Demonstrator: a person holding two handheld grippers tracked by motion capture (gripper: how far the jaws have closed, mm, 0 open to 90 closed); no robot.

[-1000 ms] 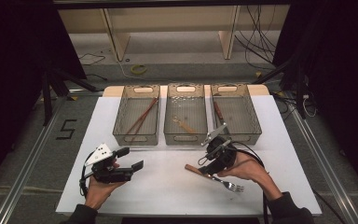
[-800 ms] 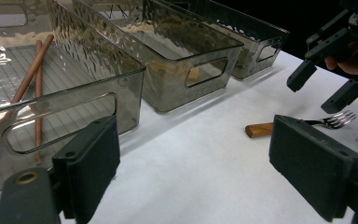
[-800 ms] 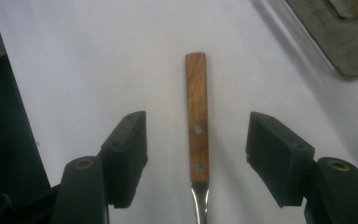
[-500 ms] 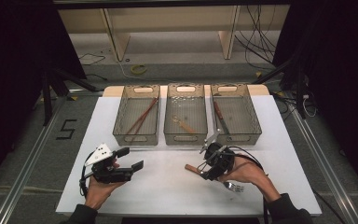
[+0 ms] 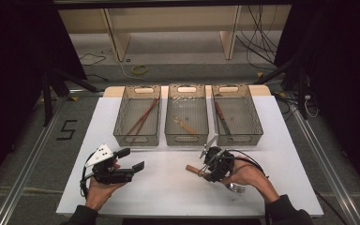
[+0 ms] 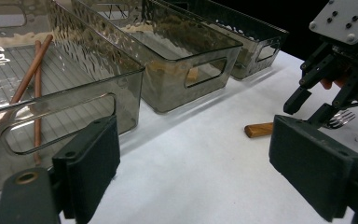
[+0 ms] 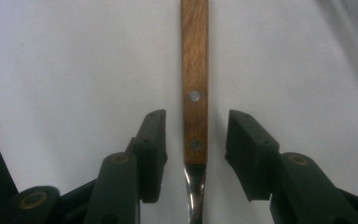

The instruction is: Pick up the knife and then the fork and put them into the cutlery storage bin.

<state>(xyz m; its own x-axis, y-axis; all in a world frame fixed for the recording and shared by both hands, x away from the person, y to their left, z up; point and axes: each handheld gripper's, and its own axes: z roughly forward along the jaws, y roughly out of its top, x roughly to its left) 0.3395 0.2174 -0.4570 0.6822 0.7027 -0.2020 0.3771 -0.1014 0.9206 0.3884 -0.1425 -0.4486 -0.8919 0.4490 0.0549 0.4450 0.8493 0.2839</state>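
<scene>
From the high view, three clear bins stand in a row at the far side of the white counter (image 5: 168, 187); taking the middle bin (image 5: 186, 114) as the landmark, the fork (image 5: 215, 178) lies on the counter just in front of it and a little to the right, wooden handle pointing left. The right claw (image 5: 209, 169) sits over that handle, while the left claw (image 5: 130, 159) hovers in front of the left bin (image 5: 137, 115), well apart from the fork.

In the left gripper view, its claw (image 6: 214, 154) is spread wide and holds nothing.

In the right gripper view, the right claw (image 7: 195, 144) is narrowed but not closed, one jaw on each side of the fork (image 7: 195, 84) near where wood meets metal, with small gaps both sides. To grasp well, I judge it should keep the handle centred, settle low to the counter, then squeeze squarely across the wood so the fork won't twist.
</scene>
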